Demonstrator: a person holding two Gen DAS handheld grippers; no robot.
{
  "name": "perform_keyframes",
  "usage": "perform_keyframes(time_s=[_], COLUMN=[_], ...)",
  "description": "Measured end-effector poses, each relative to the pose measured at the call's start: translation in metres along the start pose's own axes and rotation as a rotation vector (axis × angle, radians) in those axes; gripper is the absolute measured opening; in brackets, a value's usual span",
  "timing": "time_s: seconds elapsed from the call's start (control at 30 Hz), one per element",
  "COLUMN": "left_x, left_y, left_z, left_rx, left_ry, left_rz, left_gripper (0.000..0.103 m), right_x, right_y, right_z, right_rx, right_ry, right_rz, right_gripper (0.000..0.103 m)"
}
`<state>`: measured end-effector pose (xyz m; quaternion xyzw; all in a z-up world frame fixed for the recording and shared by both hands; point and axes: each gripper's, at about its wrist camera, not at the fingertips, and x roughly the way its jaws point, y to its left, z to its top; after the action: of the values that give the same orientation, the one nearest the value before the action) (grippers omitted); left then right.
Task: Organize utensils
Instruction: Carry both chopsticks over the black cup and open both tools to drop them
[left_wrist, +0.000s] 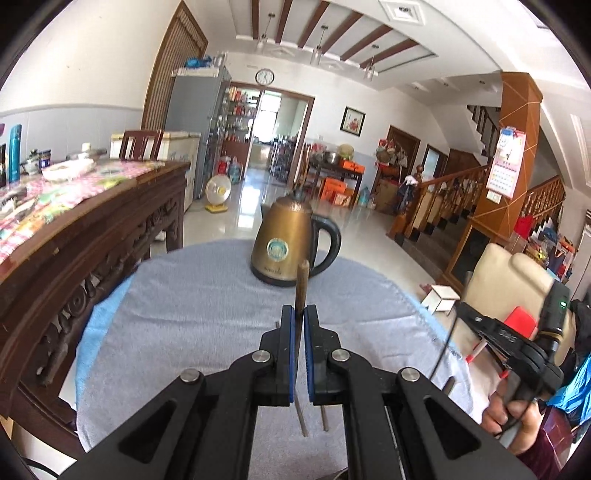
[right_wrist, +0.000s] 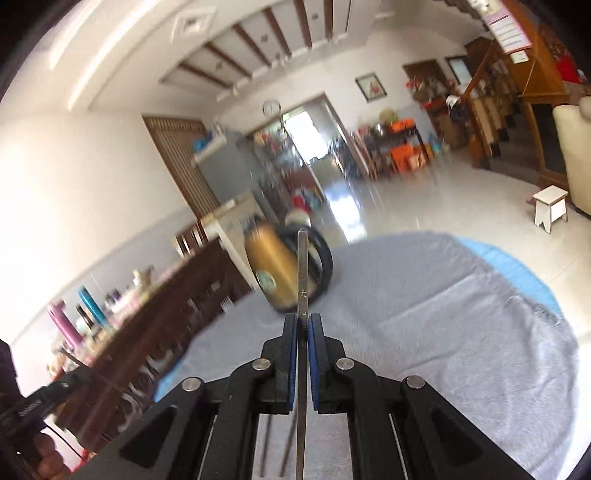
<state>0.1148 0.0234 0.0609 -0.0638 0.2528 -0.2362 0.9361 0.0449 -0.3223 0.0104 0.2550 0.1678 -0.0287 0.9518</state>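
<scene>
Left gripper: pinched tight on a brown chopstick, tip poking ahead.
Right gripper: clamped on a metal chopstick.
Kettle: ahead, on the cloth.

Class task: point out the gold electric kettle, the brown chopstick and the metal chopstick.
Gold electric kettle (left_wrist: 282, 236): left wrist view, body.
Brown chopstick (left_wrist: 301, 284): left wrist view, shaft above tongs.
Metal chopstick (right_wrist: 303, 273): right wrist view, shaft.
</scene>
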Motion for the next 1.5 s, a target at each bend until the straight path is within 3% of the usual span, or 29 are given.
perform_keyframes(time_s=[0.23,0.5,0.8,1.1,1.5], left_x=[-0.030,-0.063,-0.090,-0.082,-0.067], left_y=[-0.011,-0.026,-0.040,-0.046,-0.043], left_z=[0.011,0.016,0.019,0.002,-0.011], left_rx=[0.014,0.036,0.054,0.053,0.039], left_ry=[-0.047,-0.089,-0.124,-0.048,0.016], left_rz=[-0.024,-0.067,-0.138,-0.187,-0.168], left_gripper=[0.005,0.005,0.005,0.005,0.005], right_x=[-0.068,-0.104,-0.089,-0.070,-0.074], right_y=[0.032,0.073,0.113,0.101,0.095], right_z=[0.026,0.027,-0.015,-0.061,-0.070], right_rx=[-0.040,-0.052,-0.164,-0.221,-0.216], right_ry=[-0.139,-0.178,-0.084,0.043,0.065], right_rz=[0.081,0.210,0.244,0.197,0.201], right_gripper=[0.007,0.007,0.007,0.007,0.007])
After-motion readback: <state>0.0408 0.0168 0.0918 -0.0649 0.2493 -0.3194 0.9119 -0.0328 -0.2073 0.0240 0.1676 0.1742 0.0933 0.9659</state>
